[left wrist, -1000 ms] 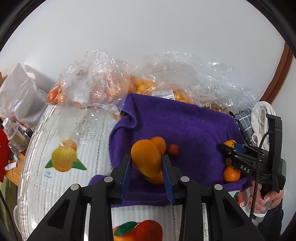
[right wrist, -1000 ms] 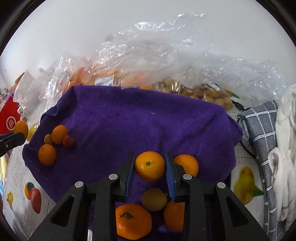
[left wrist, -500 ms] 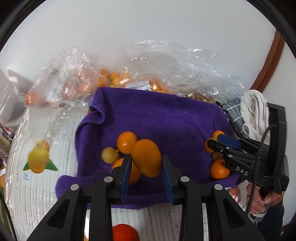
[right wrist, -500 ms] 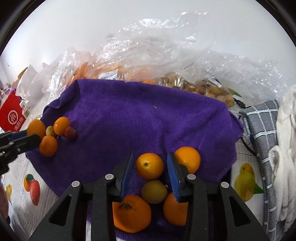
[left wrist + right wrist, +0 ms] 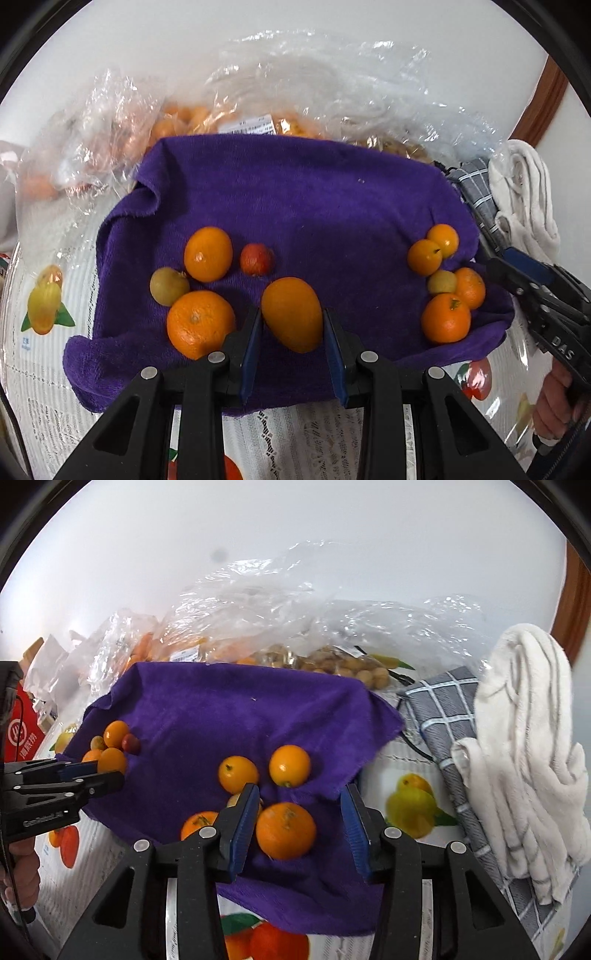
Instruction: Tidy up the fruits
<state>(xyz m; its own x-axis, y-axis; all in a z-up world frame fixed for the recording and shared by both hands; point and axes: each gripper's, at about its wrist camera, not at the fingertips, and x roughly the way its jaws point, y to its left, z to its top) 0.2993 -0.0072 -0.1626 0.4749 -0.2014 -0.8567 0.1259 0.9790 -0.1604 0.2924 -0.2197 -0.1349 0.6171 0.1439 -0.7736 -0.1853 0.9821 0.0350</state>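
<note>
A purple towel covers the table. My left gripper is shut on an oval orange fruit, low over the towel's near edge. Left of it lie two oranges, a yellow-green fruit and a small red fruit. My right gripper hangs over the right-hand group, its jaws opening. An orange lies on the towel between the jaws, untouched by the pads. Two smaller oranges sit just beyond the fingertips.
Clear plastic bags of fruit line the far side by the white wall. A grey checked cloth and a white towel lie to the right. A red box stands far left. The tablecloth carries a fruit print.
The right gripper let go of its orange, widened its jaws and drew back and upward. The left gripper carried the oval fruit rightward and lower, beside the left fruit group.
</note>
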